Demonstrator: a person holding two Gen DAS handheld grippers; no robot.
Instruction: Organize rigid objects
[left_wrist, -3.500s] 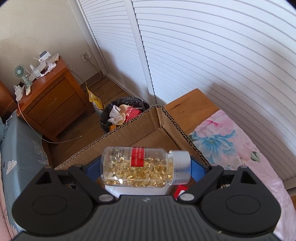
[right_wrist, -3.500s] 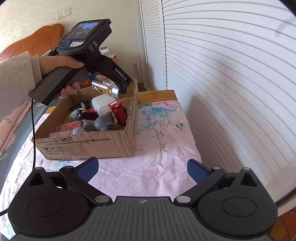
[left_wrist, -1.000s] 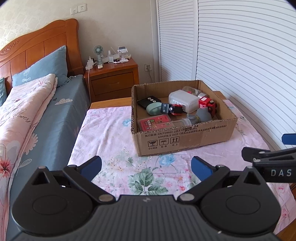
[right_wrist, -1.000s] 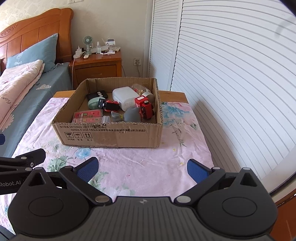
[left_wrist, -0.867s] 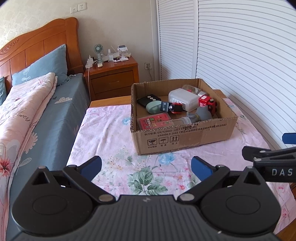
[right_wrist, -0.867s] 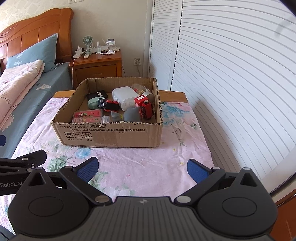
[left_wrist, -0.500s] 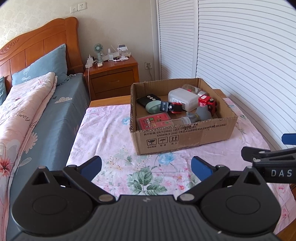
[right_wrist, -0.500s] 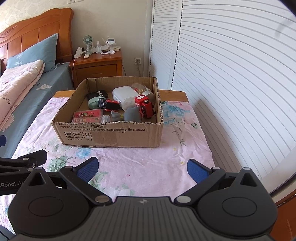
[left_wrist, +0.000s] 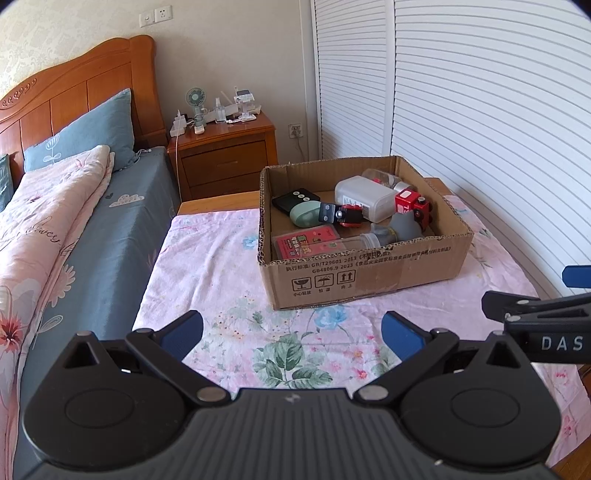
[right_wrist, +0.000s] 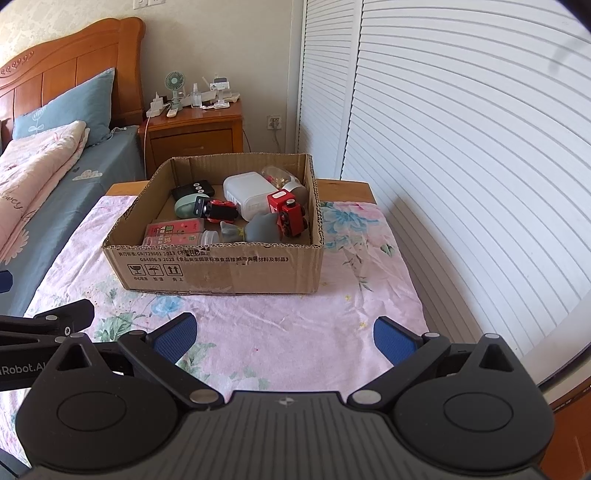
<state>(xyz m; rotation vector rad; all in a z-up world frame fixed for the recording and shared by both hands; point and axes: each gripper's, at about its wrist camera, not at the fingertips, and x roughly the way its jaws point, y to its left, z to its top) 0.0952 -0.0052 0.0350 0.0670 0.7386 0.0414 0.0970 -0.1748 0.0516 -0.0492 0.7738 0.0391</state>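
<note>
Left wrist view, item one: cardboard box (left_wrist: 364, 275), standing on the floral sheet (left_wrist: 207, 258), well forward of our left gripper (left_wrist: 291, 332), whose blue pads were spread wide with nothing between them. Right gripper (right_wrist: 282, 334): likewise spread and empty, level with its partner, well short of the box.

Contents, all inside the box: white container (left_wrist: 364, 195) at the back; capsule bottle (left_wrist: 380, 177) behind it, against the rear wall; red toy truck (left_wrist: 413, 206) at the right side; grey figure (left_wrist: 404, 229) in front of the truck; green oval case (left_wrist: 304, 216) and black remote (left_wrist: 295, 197) at the left; red packet (left_wrist: 306, 243) along the front wall.

No loose item lay outside the box, so we judged the sorting finished; the sound course was to hold both grippers back from the box.

Change from 3.5 seconds earlier: then our left gripper pinched the capsule bottle above the box; now the bottle lay inside and both grippers had withdrawn.
</note>
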